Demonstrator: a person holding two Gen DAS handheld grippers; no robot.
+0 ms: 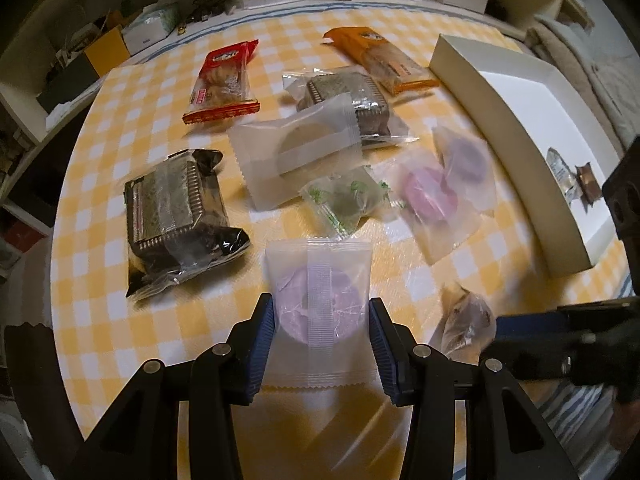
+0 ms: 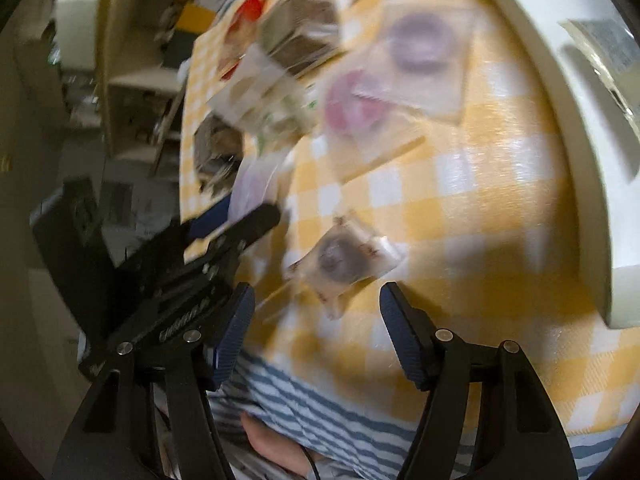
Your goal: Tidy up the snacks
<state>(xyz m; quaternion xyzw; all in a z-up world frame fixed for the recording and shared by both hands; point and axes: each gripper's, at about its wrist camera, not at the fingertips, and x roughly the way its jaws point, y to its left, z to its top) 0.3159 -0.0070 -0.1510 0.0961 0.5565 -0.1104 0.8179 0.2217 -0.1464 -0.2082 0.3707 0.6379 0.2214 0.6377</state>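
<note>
Left gripper (image 1: 320, 330) jaws clamp a purple-cake packet (image 1: 320, 308) near the table edge; right gripper (image 2: 316, 334) jaws gape empty.

No legible text; red snack packet (image 1: 222, 82) bears print, too blurred to read, possibly brand logo.

Roughly eleven wrapped snacks (image 1: 298, 160), one white box (image 1: 520, 136).

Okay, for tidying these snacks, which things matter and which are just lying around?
Job: lilac pastry packet between the left gripper pads, small brown sweet, red biscuit pack, white box.
Lying about: shelf clutter, checked cloth.
</note>
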